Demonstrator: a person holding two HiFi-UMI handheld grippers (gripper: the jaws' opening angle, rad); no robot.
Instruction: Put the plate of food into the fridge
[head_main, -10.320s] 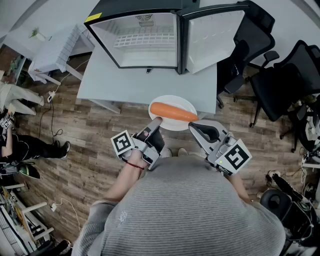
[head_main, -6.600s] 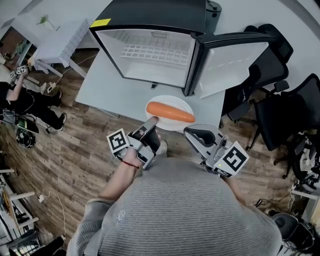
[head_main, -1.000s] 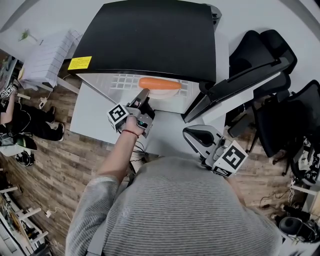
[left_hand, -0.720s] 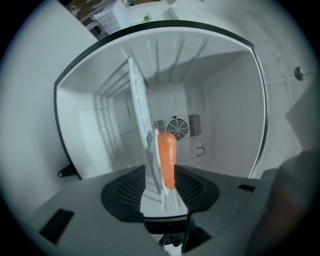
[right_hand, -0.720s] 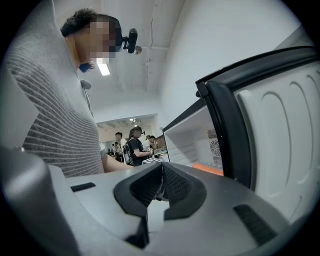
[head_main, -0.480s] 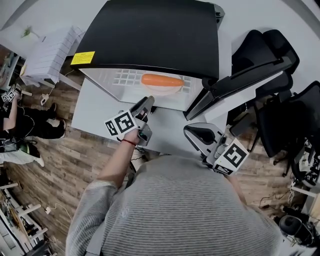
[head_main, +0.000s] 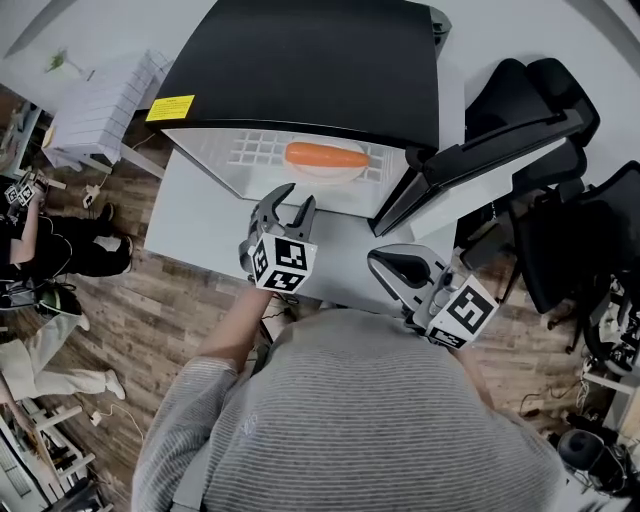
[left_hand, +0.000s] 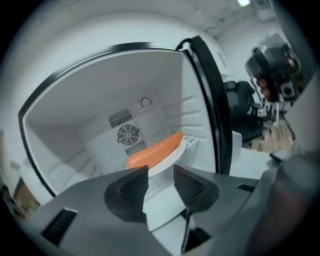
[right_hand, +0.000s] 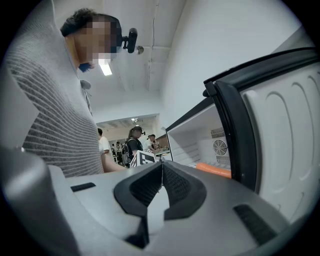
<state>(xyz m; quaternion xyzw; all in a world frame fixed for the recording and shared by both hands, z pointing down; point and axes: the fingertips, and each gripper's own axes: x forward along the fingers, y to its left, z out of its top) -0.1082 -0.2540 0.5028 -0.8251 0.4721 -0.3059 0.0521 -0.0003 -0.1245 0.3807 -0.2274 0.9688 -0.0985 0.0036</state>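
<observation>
Left gripper (head_main: 289, 204) (left_hand: 160, 172): open, jaws apart, nothing between them, raised over the tabletop (head_main: 200, 215) just near of the fridge opening, pointing into it. Straight beyond these jaws, inside the fridge (head_main: 300, 60): the white plate (head_main: 330, 172) (left_hand: 182, 146) on the white wire shelf (head_main: 255, 150), apart from the gripper. On the plate, one long orange piece of food (head_main: 327, 155) (left_hand: 154, 149), lying across it from left to right. On the far wall of the fridge, a round fan grille (left_hand: 128, 134).

Right gripper (head_main: 398, 268) (right_hand: 161, 167): closed, jaw tips touching, empty, close to the body, near and right of the left one, well apart from the plate. To its far right, the fridge door (head_main: 470, 160) (right_hand: 280, 125), wide open, white inner side turned to the left. Through the opening in the right gripper view, only an orange strip of the food (right_hand: 214, 170).

Right of the door, black office chairs (head_main: 570, 190) on the wooden floor.
</observation>
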